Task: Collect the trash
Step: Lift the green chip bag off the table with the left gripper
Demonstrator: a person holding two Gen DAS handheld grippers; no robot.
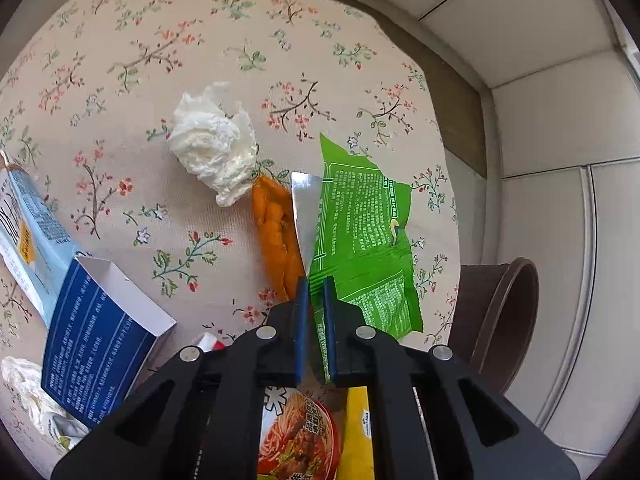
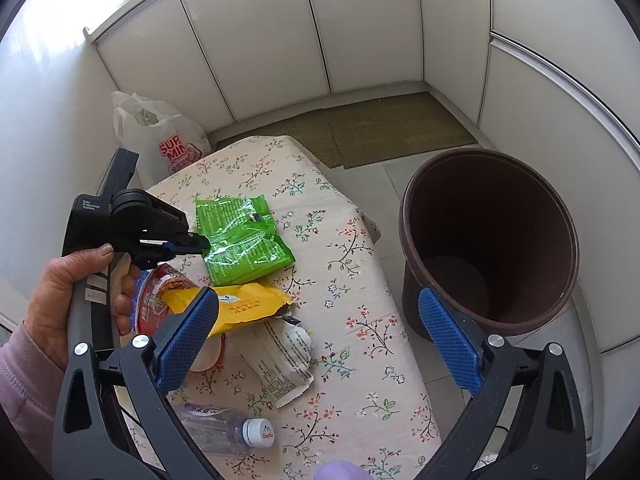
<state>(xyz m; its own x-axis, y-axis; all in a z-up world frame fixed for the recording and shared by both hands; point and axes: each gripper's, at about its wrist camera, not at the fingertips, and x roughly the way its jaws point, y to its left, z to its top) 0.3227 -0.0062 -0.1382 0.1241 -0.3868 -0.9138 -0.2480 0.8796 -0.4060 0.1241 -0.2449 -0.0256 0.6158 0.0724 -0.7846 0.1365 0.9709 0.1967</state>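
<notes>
Green wrapper (image 1: 364,232) lies flat on the floral tabletop (image 1: 120,80), its near edge pinched between the pads of the left tool (image 1: 316,292), which is clamped tight on it. The wrapper's long axis runs straight away from that tool. The right tool (image 2: 320,336) hangs wide apart, holding nothing. The brown bin (image 2: 492,240) stands on the floor just beyond the tabletop's edge, nearer the right tool. Readable: "SUP" and "MIN" on a white plastic bag (image 2: 160,136).
</notes>
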